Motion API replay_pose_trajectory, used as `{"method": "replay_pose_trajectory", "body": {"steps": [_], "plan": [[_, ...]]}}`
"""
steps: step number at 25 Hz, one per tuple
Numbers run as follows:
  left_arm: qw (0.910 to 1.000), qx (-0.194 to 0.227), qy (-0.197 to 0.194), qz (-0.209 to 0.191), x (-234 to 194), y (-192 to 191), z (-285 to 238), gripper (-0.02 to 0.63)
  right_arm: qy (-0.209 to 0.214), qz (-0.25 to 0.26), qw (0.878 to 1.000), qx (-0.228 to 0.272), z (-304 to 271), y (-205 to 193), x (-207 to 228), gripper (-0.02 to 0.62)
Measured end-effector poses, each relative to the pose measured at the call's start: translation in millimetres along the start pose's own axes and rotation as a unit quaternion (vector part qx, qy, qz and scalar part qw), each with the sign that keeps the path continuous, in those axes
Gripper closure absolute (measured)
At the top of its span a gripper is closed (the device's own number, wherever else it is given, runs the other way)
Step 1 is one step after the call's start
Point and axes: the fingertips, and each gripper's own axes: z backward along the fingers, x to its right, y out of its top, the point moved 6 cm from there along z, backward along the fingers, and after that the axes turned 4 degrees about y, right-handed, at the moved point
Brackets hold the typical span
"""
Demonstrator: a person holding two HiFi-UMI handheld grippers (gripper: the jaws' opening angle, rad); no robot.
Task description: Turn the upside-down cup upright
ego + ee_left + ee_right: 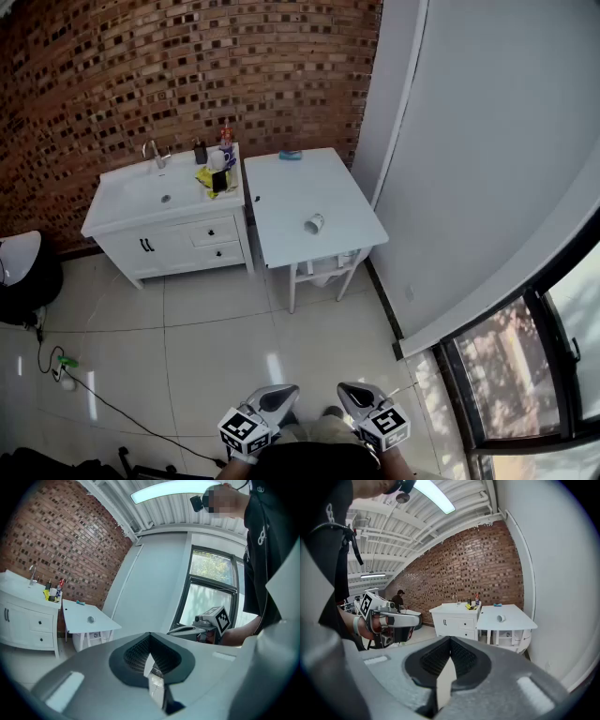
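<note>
So I'm nowhere near it right now. I'm standing well back from the white square table [289,192], with a stretch of tiled floor between us. The small white cup [314,223] sits on the table near its front edge, toward the wall-side corner. From here it looks tipped on its side rather than fully upside down, but it's too small for me to be sure.

My left gripper [279,396] and right gripper [352,392] are both held low and close to my body. The fingers on each are pressed together with nothing pinched between them.

Stuff I'm worried about:
- If I reach the table with the fingers closed like this, I'll just poke the cup. It's round and probably light, so a nudge could roll it, and that front edge is close. I need to spread the fingers before I get there.
- If I pinch only the rim, it could pop out mid-turn. Gripping across the body feels safer.
- The black cable [112,403] trails on the floor out in front of the table, on the side of the white sink cabinet [141,202]. It's off my straight line, I think, but drifting that way would be dumb.
</note>
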Motion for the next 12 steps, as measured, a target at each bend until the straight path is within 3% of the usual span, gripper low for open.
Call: {"method": "replay_pose_trajectory", "body": {"steps": [12], "plan": [[0.9998, -0.005, 0.017, -0.009, -26, 16, -42, 0.592, 0.016, -0.014, 1.0, 0.012, -27, 11, 50, 0.603]]}}
